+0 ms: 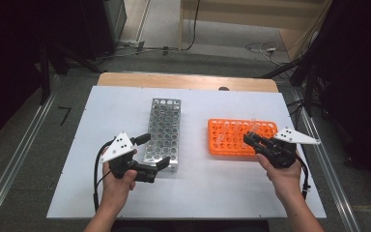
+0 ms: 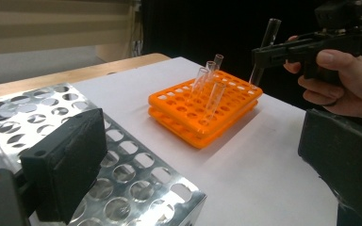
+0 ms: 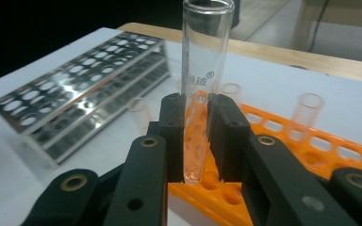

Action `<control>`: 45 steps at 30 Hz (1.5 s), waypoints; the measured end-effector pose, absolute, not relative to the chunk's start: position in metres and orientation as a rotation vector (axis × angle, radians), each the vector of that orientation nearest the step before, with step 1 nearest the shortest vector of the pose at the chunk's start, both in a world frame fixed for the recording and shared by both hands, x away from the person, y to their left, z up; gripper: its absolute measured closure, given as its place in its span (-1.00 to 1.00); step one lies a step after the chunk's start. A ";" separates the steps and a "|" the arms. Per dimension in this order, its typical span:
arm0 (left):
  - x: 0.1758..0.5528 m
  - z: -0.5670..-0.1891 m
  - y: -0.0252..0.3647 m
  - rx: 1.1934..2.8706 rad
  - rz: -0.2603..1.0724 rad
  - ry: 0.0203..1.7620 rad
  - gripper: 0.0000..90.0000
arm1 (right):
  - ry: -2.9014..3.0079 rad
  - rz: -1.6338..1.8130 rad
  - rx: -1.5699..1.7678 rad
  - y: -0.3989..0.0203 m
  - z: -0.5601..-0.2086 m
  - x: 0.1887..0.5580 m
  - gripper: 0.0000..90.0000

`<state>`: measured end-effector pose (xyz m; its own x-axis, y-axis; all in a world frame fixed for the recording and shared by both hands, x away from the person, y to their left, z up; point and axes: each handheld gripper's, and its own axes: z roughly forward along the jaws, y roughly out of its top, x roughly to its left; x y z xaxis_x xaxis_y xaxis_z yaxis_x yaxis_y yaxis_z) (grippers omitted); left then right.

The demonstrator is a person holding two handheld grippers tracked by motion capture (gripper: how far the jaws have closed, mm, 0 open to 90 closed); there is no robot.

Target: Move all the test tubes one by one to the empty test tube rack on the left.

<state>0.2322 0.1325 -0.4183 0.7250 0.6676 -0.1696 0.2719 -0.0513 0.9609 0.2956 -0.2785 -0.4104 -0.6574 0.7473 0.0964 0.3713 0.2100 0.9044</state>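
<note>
The right gripper [image 3: 195, 136] has its jaws closed on a clear glass test tube [image 3: 202, 70], pinched near its rounded bottom, which hangs just above the orange rack [image 3: 320, 146]. Printed marks on the tube are too blurred to read. In the left gripper view the tube [image 2: 265, 47] slants up from the gripper [image 2: 259, 59], its lower end partly lost against the dark background. About 4 more tubes [image 2: 206, 89] stand tilted in the orange rack [image 2: 188, 117]; in the high view they are faint. The left gripper [image 1: 154, 155] holds its jaws wide apart with nothing between them, beside the near end of the metal rack [image 1: 163, 130] on the white surface [image 1: 222, 188]. Both racks are cut off in the right gripper view.
</note>
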 end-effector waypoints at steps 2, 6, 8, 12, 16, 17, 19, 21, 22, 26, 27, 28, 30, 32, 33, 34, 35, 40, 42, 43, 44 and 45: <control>0.234 -0.417 0.130 1.636 0.369 0.765 -0.94 | 2.136 1.444 1.029 -0.275 -0.410 0.293 0.64; 0.239 -0.414 0.117 1.647 0.358 0.766 -0.89 | 2.184 1.482 0.963 -0.257 -0.409 0.283 0.64; 0.239 -0.414 0.114 1.646 0.357 0.767 -0.86 | 2.193 1.486 0.951 -0.254 -0.410 0.281 0.64; 0.237 -0.417 0.106 1.660 0.348 0.770 -0.79 | 2.254 1.488 0.898 -0.237 -0.417 0.271 0.64; 0.235 -0.417 0.096 1.679 0.353 0.778 -0.69 | 2.298 1.470 0.864 -0.225 -0.423 0.265 0.64; 0.234 -0.418 0.094 1.681 0.348 0.775 -0.68 | 2.310 1.464 0.855 -0.222 -0.425 0.264 0.64; 0.235 -0.418 0.088 1.681 0.336 0.779 -0.65 | 2.343 1.466 0.832 -0.213 -0.430 0.259 0.64; 0.235 -0.419 0.086 1.684 0.324 0.772 -0.62 | 2.364 1.465 0.810 -0.207 -0.432 0.255 0.64; 0.234 -0.419 0.085 1.687 0.321 0.768 -0.61 | 2.372 1.466 0.802 -0.204 -0.433 0.253 0.64; 0.232 -0.419 0.081 1.687 0.307 0.759 -0.53 | 2.405 1.467 0.767 -0.195 -0.435 0.247 0.64; 0.231 -0.419 0.079 1.689 0.297 0.750 -0.51 | 2.412 1.468 0.758 -0.193 -0.436 0.246 0.64; 0.231 -0.419 0.079 1.689 0.297 0.750 -0.50 | 2.415 1.471 0.757 -0.190 -0.437 0.245 0.64; 0.230 -0.419 0.077 1.685 0.276 0.739 -0.47 | 2.424 1.469 0.749 -0.186 -0.438 0.243 0.64; 0.229 -0.420 0.075 1.681 0.256 0.730 -0.44 | 2.432 1.463 0.732 -0.182 -0.439 0.242 0.64; 0.229 -0.420 0.075 1.681 0.256 0.730 -0.42 | 2.436 1.463 0.726 -0.181 -0.440 0.242 0.64; 0.228 -0.421 0.072 1.679 0.241 0.725 -0.41 | 2.438 1.466 0.730 -0.179 -0.440 0.241 0.64; 0.228 -0.421 0.072 1.679 0.241 0.725 -0.40 | 2.438 1.466 0.730 -0.179 -0.440 0.241 0.64; 0.227 -0.423 0.063 1.691 0.215 0.706 -0.33 | 2.447 1.465 0.678 -0.171 -0.438 0.234 0.64; 0.226 -0.425 0.060 1.691 0.199 0.702 -0.29 | 2.447 1.463 0.673 -0.172 -0.438 0.233 0.64; 0.226 -0.426 0.059 1.690 0.196 0.704 -0.27 | 2.450 1.464 0.673 -0.172 -0.438 0.233 0.64; 0.226 -0.426 0.059 1.692 0.195 0.702 -0.25 | 2.452 1.465 0.673 -0.172 -0.438 0.233 0.64; 0.226 -0.426 0.059 1.694 0.193 0.703 -0.23 | 2.453 1.465 0.671 -0.172 -0.438 0.233 0.64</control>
